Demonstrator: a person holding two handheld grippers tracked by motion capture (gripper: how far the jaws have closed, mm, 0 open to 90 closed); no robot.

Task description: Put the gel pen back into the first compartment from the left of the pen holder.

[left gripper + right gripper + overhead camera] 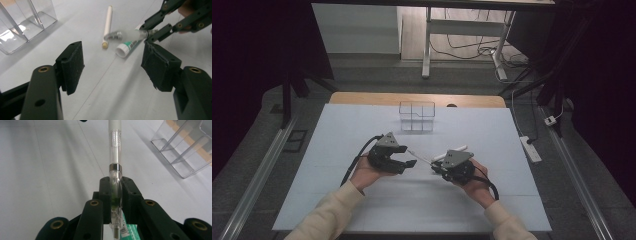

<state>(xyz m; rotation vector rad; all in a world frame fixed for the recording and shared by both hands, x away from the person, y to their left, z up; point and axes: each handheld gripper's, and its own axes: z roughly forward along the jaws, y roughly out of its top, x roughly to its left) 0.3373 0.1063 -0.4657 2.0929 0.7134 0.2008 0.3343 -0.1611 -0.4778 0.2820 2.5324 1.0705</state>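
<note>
Two black padded fingers of the left claw stand nearest in the left gripper view, spread wide with only bare white desk between them and nothing touching either pad. Just beyond their tips the right claw comes in from the upper right, pressed together on a clear pen, whose transparent barrel sticks out from it, level above the desk. Under that pen lie a white tube with a green label and, beside it, a cream-coloured stick; both rest flat on the desk. A clear plastic organizer with dividers stands at the upper left of that view, well apart from the pen. The right gripper view looks along the pen, with its barrel clamped between the right claw's pads, its far part pointing away over the desk, and the organizer off to the upper right. From the high view, both hands hold their claws close together over the middle of the desk, the left claw facing the right claw, and the organizer near the far edge.
</note>
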